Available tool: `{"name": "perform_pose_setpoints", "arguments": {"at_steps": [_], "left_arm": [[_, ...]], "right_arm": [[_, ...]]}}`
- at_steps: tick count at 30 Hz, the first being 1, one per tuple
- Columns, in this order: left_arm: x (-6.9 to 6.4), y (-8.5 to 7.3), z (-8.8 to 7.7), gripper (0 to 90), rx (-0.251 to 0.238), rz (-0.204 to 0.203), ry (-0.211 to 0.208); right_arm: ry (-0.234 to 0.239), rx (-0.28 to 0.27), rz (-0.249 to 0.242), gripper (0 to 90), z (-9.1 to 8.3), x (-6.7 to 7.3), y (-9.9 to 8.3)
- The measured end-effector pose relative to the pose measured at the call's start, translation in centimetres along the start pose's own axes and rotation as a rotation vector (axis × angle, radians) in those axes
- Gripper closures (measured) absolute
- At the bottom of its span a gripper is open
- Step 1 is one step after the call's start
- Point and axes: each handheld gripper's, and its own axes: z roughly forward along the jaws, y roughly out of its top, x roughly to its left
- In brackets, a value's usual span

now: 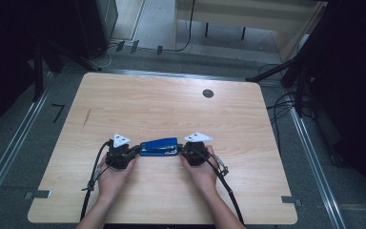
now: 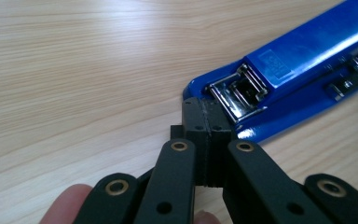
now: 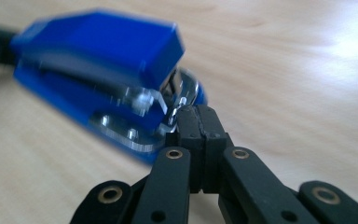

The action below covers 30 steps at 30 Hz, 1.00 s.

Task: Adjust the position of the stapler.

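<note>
A blue stapler [image 1: 159, 147] lies flat on the wooden table [image 1: 171, 109], lengthwise between my two grippers. My left gripper [image 1: 134, 150] points right at its left end. In the left gripper view the pads are pressed together with nothing between them, and the tip [image 2: 207, 108] touches the blue stapler [image 2: 298, 70] at its stapling end. My right gripper [image 1: 183, 151] points left at the other end. Its jaws are also shut on nothing, the tip [image 3: 198, 115] against the rear metal base of the blue stapler [image 3: 98, 56].
A round black cable hole [image 1: 208, 93] sits near the table's far edge. Cables trail from both grippers toward the near edge. Dark stands and floor cables surround the table on both sides.
</note>
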Motion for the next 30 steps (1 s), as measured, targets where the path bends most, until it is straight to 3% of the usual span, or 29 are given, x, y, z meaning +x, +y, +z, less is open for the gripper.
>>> {"name": "perform_pose_setpoints", "arguments": {"at_steps": [3,5,8,10,17,30], "left_arm": [[-0.3,-0.2,-0.2,90.0,-0.013,0.024,0.007],[-0.2,-0.4,-0.6,90.0,-0.013,0.015,0.004],[-0.4,-1.2,-1.7,90.0,-0.039,-0.013,-0.015],[-0.9,-1.5,-1.9,90.0,-0.025,0.004,-0.028],[-1.5,-1.5,-1.3,90.0,0.001,0.03,-0.048],[-1.4,-1.4,-1.1,90.0,0.011,0.022,-0.058]], "right_arm": [[-0.019,-0.021,0.02,90.0,-0.2,-0.7,0.5],[-0.02,-0.034,0.021,90.0,-0.1,-1.3,1.3],[0.017,-0.037,0.006,90.0,0.7,-1.8,2.7],[0.029,-0.022,0.0,90.0,1.4,-1.8,3.0],[0.075,0.015,0.047,90.0,2.9,-2.5,2.6],[0.115,0.022,0.017,90.0,3.6,-2.6,3.1]]}}
